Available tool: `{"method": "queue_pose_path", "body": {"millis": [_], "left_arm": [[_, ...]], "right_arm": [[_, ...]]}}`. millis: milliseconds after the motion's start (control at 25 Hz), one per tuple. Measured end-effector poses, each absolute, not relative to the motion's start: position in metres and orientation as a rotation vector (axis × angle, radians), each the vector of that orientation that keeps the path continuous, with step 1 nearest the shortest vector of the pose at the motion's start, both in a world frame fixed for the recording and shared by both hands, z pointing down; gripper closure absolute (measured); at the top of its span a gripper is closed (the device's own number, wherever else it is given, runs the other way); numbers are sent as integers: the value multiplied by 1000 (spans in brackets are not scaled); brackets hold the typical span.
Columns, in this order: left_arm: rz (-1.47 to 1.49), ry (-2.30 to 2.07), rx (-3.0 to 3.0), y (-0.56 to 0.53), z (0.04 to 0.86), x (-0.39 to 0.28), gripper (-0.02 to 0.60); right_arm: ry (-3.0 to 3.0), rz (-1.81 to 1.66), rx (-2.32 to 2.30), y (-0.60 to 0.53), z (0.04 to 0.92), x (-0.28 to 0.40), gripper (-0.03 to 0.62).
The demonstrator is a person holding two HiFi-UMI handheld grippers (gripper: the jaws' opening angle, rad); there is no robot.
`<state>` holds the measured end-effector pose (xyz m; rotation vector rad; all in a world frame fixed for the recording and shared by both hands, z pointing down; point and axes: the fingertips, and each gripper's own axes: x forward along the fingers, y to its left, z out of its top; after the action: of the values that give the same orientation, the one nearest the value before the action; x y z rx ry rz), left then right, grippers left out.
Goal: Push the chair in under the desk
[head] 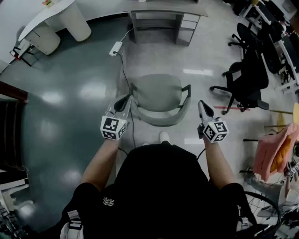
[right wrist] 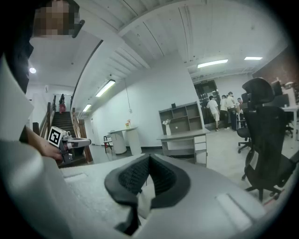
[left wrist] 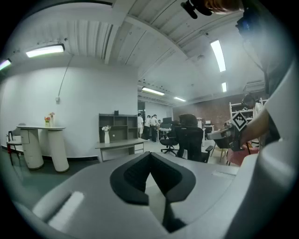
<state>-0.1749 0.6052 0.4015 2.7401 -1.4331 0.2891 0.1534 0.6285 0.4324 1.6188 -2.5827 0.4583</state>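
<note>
The chair [head: 161, 95] sits between the two claws and slightly ahead of them, well short of the desk [head: 163, 10] beyond. The left claw [head: 125, 101] and right claw [head: 202, 106] flank its back, both closed on nothing, probably so they can shove it.

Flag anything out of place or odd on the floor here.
A white power strip lies loose on the floor by the left end of the desk; its cable trails past the chair on the person's left and might snag it.
</note>
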Motion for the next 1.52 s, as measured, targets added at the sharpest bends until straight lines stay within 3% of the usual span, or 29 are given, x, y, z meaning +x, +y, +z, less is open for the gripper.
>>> {"method": "queue_pose_path", "body": {"millis": [480,800,880,960,1080,1240,1520], "left_arm": [[358,-1395,2744,611,419,-161,575],[669,-1105,2736,636,528,-119,545],[775,-984,2728,649,558,-107,495],[926,-824,2745,667,591,-95,380],[1172,-595,2801,685,635,-82,282],[1443,-327,2850,701,685,-69,273],[1757,-190,2780,695,743,-50,265]], "right_arm": [[-2569,429,1512,631,454,146,592],[-2438,292,1035,658,543,104,591],[-2426,276,836,676,573,84,504],[-2372,239,675,695,604,70,331],[-2273,164,467,714,645,53,313],[-2150,36,311,720,690,46,241],[-1982,-32,228,711,736,53,257]]}}
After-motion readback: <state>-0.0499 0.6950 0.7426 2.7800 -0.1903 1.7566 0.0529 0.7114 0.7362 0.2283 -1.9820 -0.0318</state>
